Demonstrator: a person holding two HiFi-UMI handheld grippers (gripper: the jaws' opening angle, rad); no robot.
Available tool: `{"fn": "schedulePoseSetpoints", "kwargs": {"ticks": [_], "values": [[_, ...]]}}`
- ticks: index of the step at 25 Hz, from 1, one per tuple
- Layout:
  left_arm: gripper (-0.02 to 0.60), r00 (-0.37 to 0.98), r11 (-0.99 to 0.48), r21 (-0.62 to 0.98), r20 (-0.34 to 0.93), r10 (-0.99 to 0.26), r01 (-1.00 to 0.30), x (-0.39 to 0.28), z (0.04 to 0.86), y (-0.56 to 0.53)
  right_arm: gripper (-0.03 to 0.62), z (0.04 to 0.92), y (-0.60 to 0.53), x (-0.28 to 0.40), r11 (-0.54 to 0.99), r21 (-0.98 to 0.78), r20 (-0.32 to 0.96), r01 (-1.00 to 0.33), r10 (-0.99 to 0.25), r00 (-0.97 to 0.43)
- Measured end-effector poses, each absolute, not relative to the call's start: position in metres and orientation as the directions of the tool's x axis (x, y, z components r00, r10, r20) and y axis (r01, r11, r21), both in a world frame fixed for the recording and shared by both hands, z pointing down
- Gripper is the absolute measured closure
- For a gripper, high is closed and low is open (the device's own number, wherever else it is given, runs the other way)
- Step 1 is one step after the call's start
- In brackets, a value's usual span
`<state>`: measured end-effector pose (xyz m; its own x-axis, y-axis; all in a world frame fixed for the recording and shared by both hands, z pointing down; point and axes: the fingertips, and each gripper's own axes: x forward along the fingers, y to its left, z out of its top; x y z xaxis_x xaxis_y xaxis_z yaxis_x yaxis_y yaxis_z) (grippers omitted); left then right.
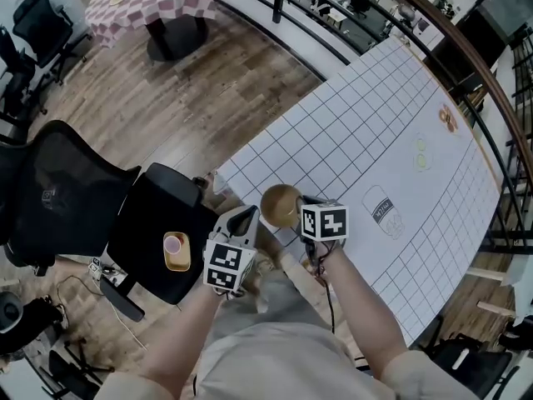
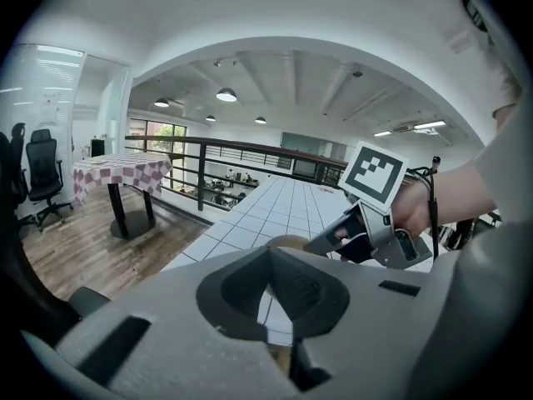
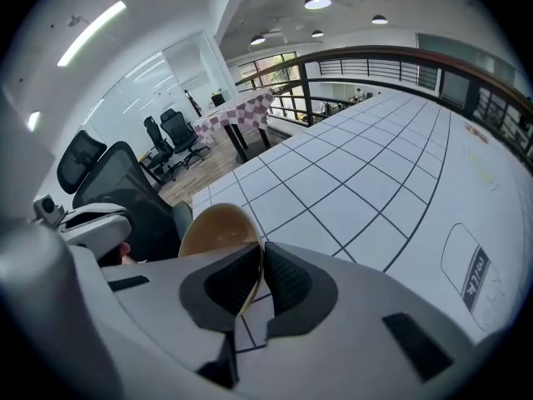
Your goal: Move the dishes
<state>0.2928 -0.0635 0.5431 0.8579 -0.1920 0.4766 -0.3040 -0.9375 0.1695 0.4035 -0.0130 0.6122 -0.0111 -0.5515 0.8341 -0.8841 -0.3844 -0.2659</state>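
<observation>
The right gripper (image 3: 260,261) has its two grey, ribbed pads pressed together on the thin rim of a bowl (image 3: 218,227), which they pinch edge-on. The bowl is round and shallow, with a smooth tan-gold surface and a glossy inside. In the head view the bowl (image 1: 280,205) hangs from the right gripper (image 1: 300,211) at the near left corner of the table (image 1: 375,123); whether its underside touches the top cannot be told.

The left gripper (image 2: 268,257) shows its dark pads closed against each other, with nothing between them. It sits just left of the bowl (image 2: 283,242) and apart from it. In the head view the left gripper (image 1: 246,217) tapers to a point beside the bowl's left edge.

The table is a long, flat white slab ruled with a dark square grid. A printed outline (image 1: 383,211) of a cup lies to the right of the grippers.

To the left of the table's near corner stands a black office chair (image 1: 141,215) with a matte seat. On the seat rests a square yellow dish (image 1: 176,257) with rounded corners, and a small round pink cup (image 1: 174,243) stands in it.

The wood-plank floor (image 1: 208,82) lies beyond, and a dark metal railing (image 1: 333,32) runs along the table's far side.
</observation>
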Motion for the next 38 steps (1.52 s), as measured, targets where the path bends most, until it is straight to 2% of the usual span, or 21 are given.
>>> {"fn": "schedulePoseSetpoints", "kwargs": {"ticks": [9,11,14,19,24,29,34,38], "values": [[0.568,0.848,-0.915,0.233,0.500,-0.176,-0.328,0.287,0.556,-0.063,0.560,0.635,-0.010,0.407,-0.414,-0.256,0.828,-0.873,-0.560,0.023],[0.568,0.845,-0.915,0.228,0.502,-0.183,-0.333,0.285,0.554,-0.066,0.546,0.633,-0.011,0.408,-0.406,-0.253,0.826,-0.878,-0.564,0.023],[0.569,0.842,-0.915,0.216,0.503,-0.196,-0.342,0.276,0.549,-0.069,0.480,0.623,-0.013,0.406,-0.398,-0.259,0.807,-0.880,-0.589,0.029],[0.569,0.841,-0.911,0.174,0.477,-0.254,-0.374,0.257,0.514,-0.083,0.480,0.585,-0.024,0.406,-0.351,-0.222,0.749,-0.910,-0.659,0.071],[0.568,0.844,-0.903,0.114,0.421,-0.333,-0.413,0.235,0.460,-0.100,0.480,0.514,-0.052,0.384,-0.222,-0.223,0.593,-0.949,-0.804,0.049],[0.569,0.849,-0.888,0.049,0.322,-0.420,-0.458,0.198,0.392,-0.096,0.491,0.430,-0.065,0.322,-0.039,-0.235,0.426,-0.971,-0.902,-0.067],[0.568,0.833,-0.858,0.010,0.243,-0.497,-0.514,0.167,0.333,-0.113,0.517,0.338,-0.093,0.264,0.179,-0.176,0.245,-0.968,-0.944,-0.219],[0.569,0.806,-0.821,-0.029,0.172,-0.566,-0.570,0.124,0.286,-0.112,0.526,0.275,-0.089,0.209,0.336,-0.094,0.134,-0.937,-0.928,-0.346]]}}
